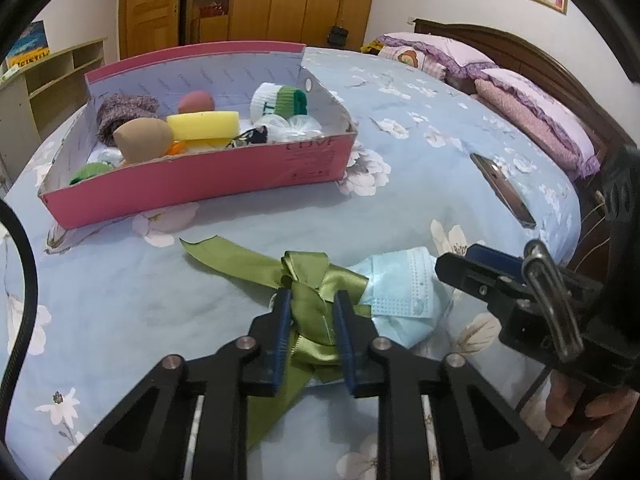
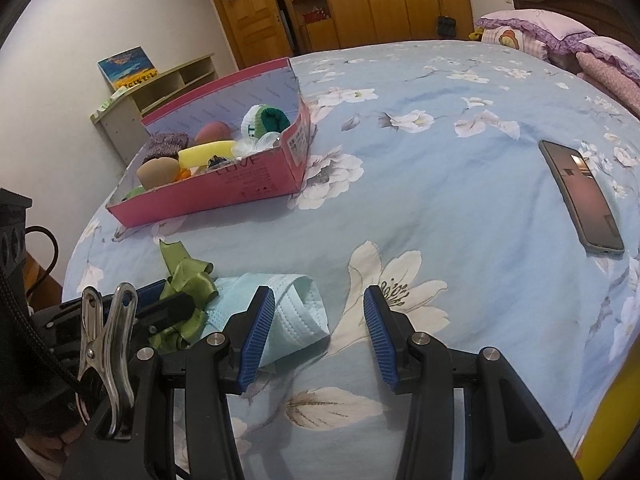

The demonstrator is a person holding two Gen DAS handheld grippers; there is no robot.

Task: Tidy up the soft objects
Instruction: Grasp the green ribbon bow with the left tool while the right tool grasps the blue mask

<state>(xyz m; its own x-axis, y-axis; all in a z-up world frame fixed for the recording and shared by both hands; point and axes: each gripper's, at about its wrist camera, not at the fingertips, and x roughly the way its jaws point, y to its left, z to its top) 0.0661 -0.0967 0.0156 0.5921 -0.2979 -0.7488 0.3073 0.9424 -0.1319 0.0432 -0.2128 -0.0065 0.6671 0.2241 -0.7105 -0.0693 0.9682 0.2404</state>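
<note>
A green satin ribbon bow (image 1: pixel 312 280) lies on the blue floral bedspread, with a light blue face mask (image 1: pixel 404 288) beside it on the right. My left gripper (image 1: pixel 310 300) has its blue pads on both sides of the bow, closed on it. My right gripper (image 2: pixel 320 304) is open; its left pad (image 2: pixel 258 332) rests over the mask (image 2: pixel 296 312), and the ribbon (image 2: pixel 188 280) lies further left. A pink box (image 1: pixel 192 184) further back holds sponges, socks and other soft items; it also shows in the right wrist view (image 2: pixel 224 192).
A phone (image 2: pixel 582 196) lies on the bed to the right, also in the left wrist view (image 1: pixel 502 188). Pillows (image 1: pixel 532 112) sit at the headboard. A wooden wardrobe (image 1: pixel 256 0) and a low shelf (image 1: pixel 48 80) stand beyond the bed.
</note>
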